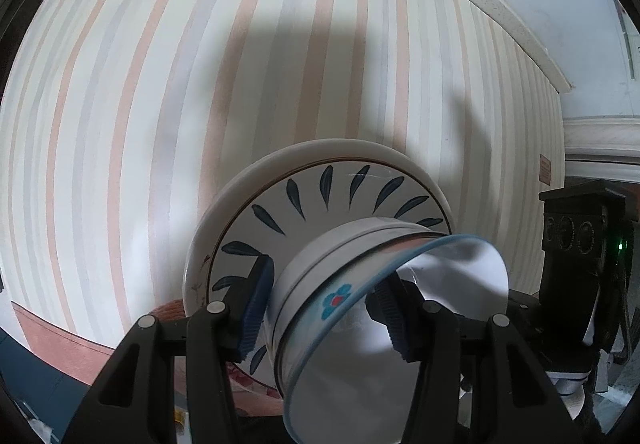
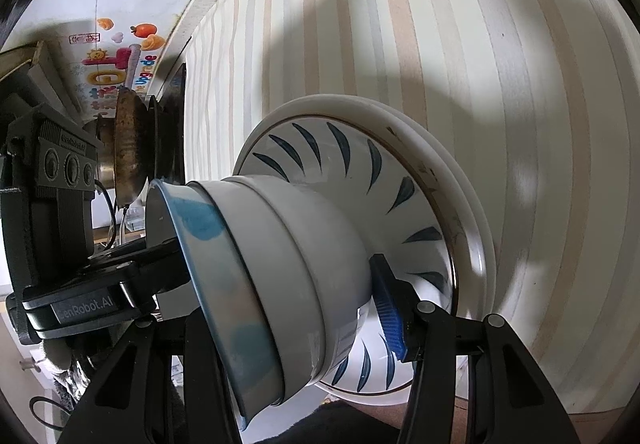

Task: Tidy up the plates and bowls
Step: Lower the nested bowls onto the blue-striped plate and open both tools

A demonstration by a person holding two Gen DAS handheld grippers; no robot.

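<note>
I have both grippers on one stack, and the whole stack is tipped on its side in the air in front of the striped wall (image 1: 200, 83), filling the lower centre of each wrist view. At the back are two plates, a plain white plate (image 2: 474, 203) and in front of it the leaf plate (image 1: 316, 199) with dark blue strokes round its rim. Nested on that are the bowls (image 2: 304, 264), pale ones stacked one in another, and nearest the cameras the blue-rimmed bowl (image 1: 360, 324) with a small flower on its wall.

My left gripper (image 1: 320, 308) has its fingers (image 1: 256, 308) partly closed on the blue-rimmed bowl, one pad outside the wall and one inside. My right gripper (image 2: 304, 308) shows one blue pad lying against the leaf plate beside the bowls; its other finger is hidden behind the stack, so I cannot tell how far it is closed or exactly what it pinches (it does seem to carry weight).

As I judge it, the gathering is done: plates under, bowls on top, all in one pile. What is left is to level the pile and set it down somewhere, and no shelf or table shows in either view. The pans (image 2: 132, 147) at the left edge of the right view are no part of this.
</note>
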